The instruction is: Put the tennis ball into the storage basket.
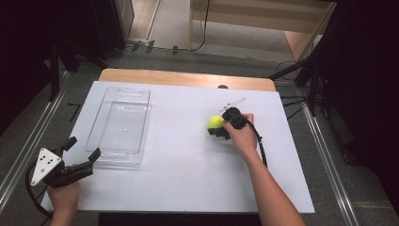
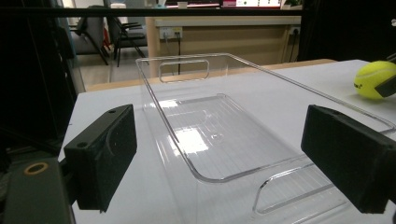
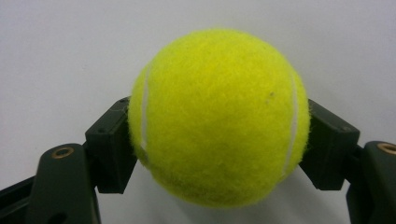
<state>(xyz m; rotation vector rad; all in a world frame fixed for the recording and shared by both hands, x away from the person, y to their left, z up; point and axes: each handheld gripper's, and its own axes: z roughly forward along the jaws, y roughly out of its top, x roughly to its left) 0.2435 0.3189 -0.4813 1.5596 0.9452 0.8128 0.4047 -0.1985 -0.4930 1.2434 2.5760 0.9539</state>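
Observation:
A yellow tennis ball (image 1: 215, 122) lies on the white table (image 1: 188, 174), right of centre. My right gripper (image 1: 218, 127) is shut on it; in the right gripper view both black pads press the sides of the ball (image 3: 218, 116). A clear plastic tray (image 1: 120, 123) lies empty at the left. My left gripper (image 1: 83, 148) hovers at the tray's near left corner, open, with nothing between its fingers. In the left gripper view the tray (image 2: 224, 135) stretches ahead between the wide-set jaws, and the ball (image 2: 375, 79) shows at the far right.
A wooden strip (image 1: 188, 77) runs along the table's far edge. Metal rails (image 1: 28, 141) flank the table on both sides. Dark stands and cables crowd the far right corner (image 1: 301, 89). A cable trails from the right gripper along the forearm (image 1: 261, 148).

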